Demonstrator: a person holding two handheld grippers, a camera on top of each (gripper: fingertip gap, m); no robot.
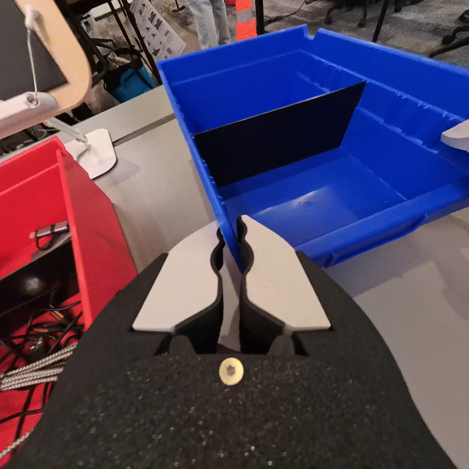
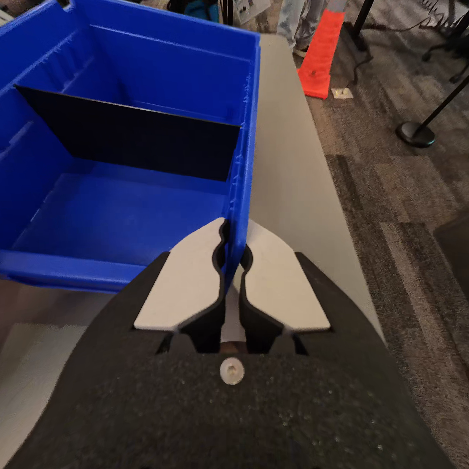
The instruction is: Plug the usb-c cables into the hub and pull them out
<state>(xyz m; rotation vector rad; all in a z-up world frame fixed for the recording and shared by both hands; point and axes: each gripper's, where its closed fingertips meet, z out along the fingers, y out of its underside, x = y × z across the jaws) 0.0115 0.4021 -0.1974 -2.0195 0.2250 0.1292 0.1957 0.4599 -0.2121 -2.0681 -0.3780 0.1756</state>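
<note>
- The grey table (image 1: pixel 157 193) is flat and smooth, and both boxes sit on it.
- The blue bin (image 1: pixel 380 177) is a big, shiny plastic box with ribbed walls. A flat black divider (image 1: pixel 274 144) stands across its middle.
- The red bin (image 1: pixel 96 228) is smooth plastic too, and sits to the left of the blue one, apart from it.
- The left gripper (image 1: pixel 229 229) has two pale, wavy-edged fingers in a rough black body. They are closed almost all the way on the blue bin's near left corner wall, pinching it.
- The right gripper (image 2: pixel 234 232) looks the same. Its fingers squeeze the blue bin's right wall near the front corner.
- The cables (image 1: pixel 38 337) lie in a messy pile in the red bin: thin black ones and a woven grey one.
- The hub (image 1: pixel 53 228) is a small grey slab, farther back in the red bin. Short black cords hang near it, but I cannot tell if they are plugged in.
</note>
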